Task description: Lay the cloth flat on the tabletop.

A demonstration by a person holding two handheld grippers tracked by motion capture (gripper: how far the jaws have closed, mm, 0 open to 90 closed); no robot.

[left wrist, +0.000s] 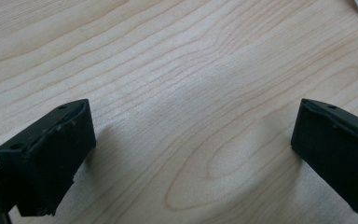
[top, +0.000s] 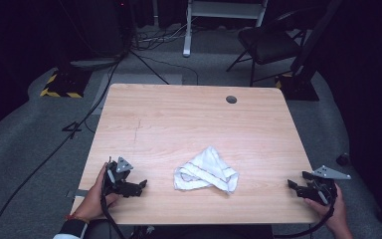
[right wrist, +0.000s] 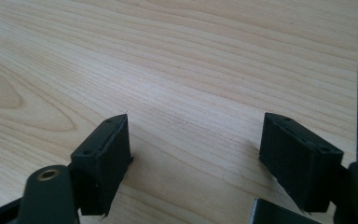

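Two black two-jaw grippers, left (top: 140, 187) and right (top: 292, 185), spread wide, empty, flanking crumpled white striped cloth (top: 206, 171) untouched on light wooden table (top: 189, 114), everything left to do.

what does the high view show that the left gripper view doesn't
The high view takes in the whole light wooden table, the full crumpled white cloth with thin stripes, both hands with their black tongs, left and right, plus a black folding chair and grey floor. The left gripper view gives a close look at the left tongs' own jaws standing wide apart over bare wood grain, nothing between them. Both share the tabletop and the cloth, of which the gripper view catches a corner at its top right.
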